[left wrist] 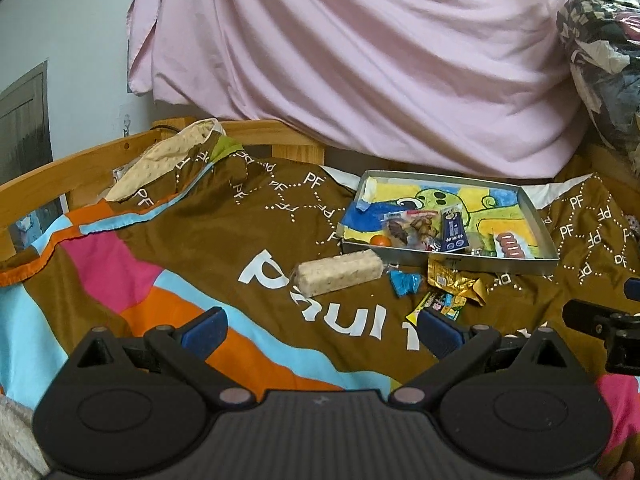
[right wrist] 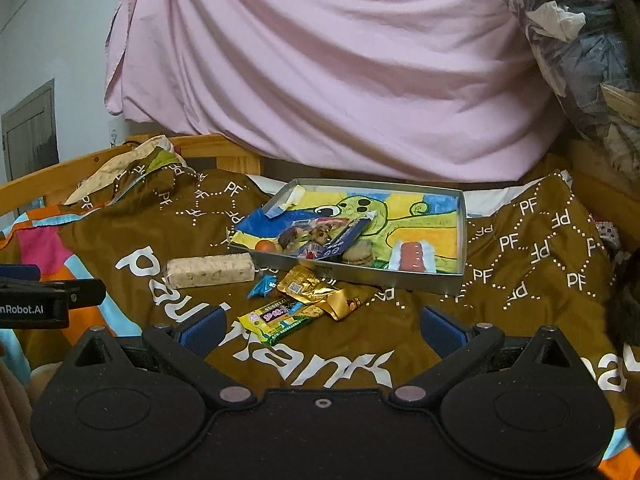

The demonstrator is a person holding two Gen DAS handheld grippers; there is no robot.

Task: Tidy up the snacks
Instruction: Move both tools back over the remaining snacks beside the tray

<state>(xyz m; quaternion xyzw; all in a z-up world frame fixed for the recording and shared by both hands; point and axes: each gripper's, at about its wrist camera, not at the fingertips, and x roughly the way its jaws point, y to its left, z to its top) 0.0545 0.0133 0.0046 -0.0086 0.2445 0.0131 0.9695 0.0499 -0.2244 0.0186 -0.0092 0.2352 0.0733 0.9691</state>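
A shallow metal tray [left wrist: 532, 208] [right wrist: 462, 236] with a cartoon picture inside lies on the bed and holds several snacks: a blue packet [left wrist: 453, 229] [right wrist: 347, 236], a clear bag of dark pieces [left wrist: 408, 227], an orange ball [left wrist: 380, 241] [right wrist: 265, 245] and a red-brown sausage pack [left wrist: 510, 245] [right wrist: 412, 256]. In front of the tray lie a pale rice bar [left wrist: 340, 272] [right wrist: 210, 270], a small blue wrapper [left wrist: 405, 283] [right wrist: 262, 286], a gold wrapper [left wrist: 456, 282] [right wrist: 316, 292] and a green-yellow bar [left wrist: 438, 304] [right wrist: 280, 316]. My left gripper [left wrist: 320, 334] and right gripper [right wrist: 320, 332] hover open and empty near the loose snacks.
A brown patterned quilt [left wrist: 224, 240] [right wrist: 520, 304] covers the bed. A wooden bed rail [left wrist: 60, 172] runs along the left and back. A pink sheet [left wrist: 360, 60] hangs behind the tray. A plastic bag of clothes [right wrist: 580, 40] bulges at the right.
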